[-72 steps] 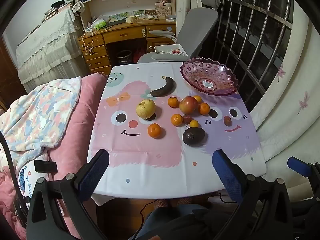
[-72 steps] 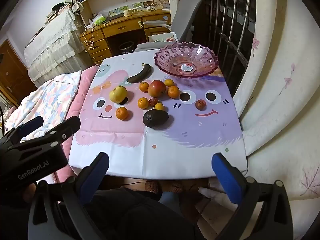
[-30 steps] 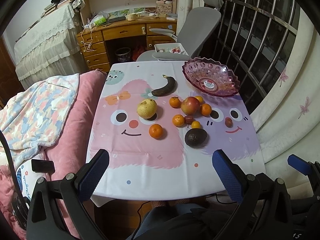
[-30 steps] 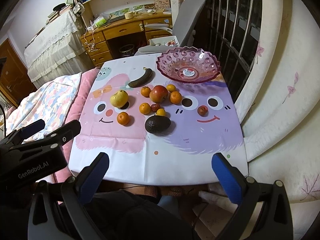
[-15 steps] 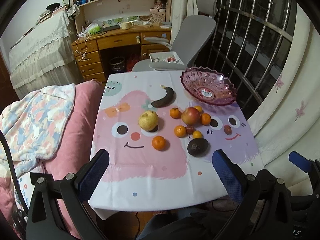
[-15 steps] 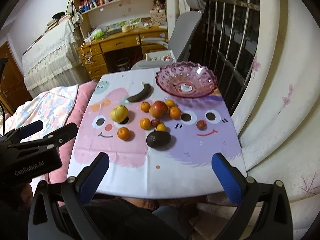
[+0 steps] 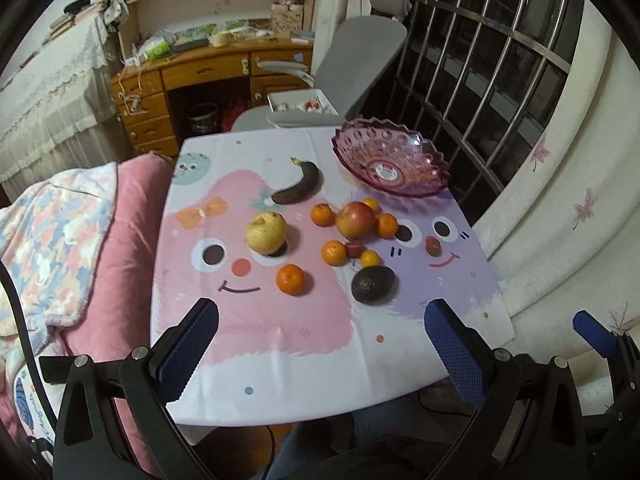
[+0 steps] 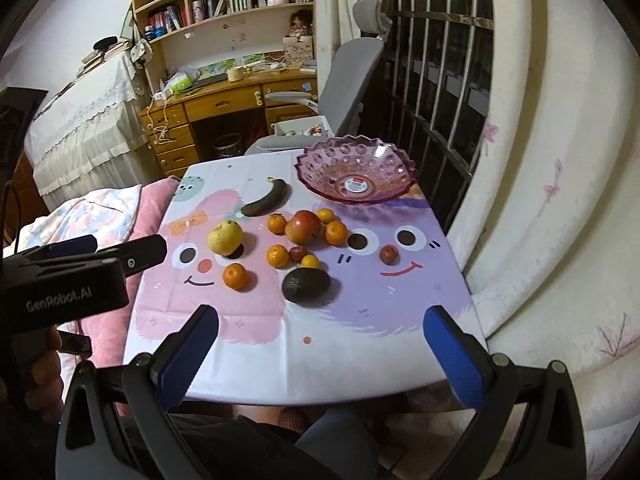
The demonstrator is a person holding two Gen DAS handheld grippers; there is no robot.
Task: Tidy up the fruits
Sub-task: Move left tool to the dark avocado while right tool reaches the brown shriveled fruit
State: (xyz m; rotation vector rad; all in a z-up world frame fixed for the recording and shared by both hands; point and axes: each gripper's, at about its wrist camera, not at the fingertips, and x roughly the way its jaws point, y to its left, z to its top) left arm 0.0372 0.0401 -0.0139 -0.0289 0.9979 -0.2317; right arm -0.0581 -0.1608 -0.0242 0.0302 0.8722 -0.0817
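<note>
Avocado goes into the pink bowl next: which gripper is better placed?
Probably the right gripper: open, with the avocado just ahead of its fingers and the pink bowl straight beyond. The left gripper sits further left.

- Small dark-red fruit (image 8: 298,254) among the oranges too small to name.
- Label (image 8: 355,186) in the pink bowl (image 8: 316,172) unreadable.
- Left gripper (image 8: 124,254) cut off by the right view's edge, far finger mostly hidden.
- Book spines (image 8: 240,0) on the shelf too small to read.
- Chair-seat tray (image 7: 298,105) contents unclear.
</note>
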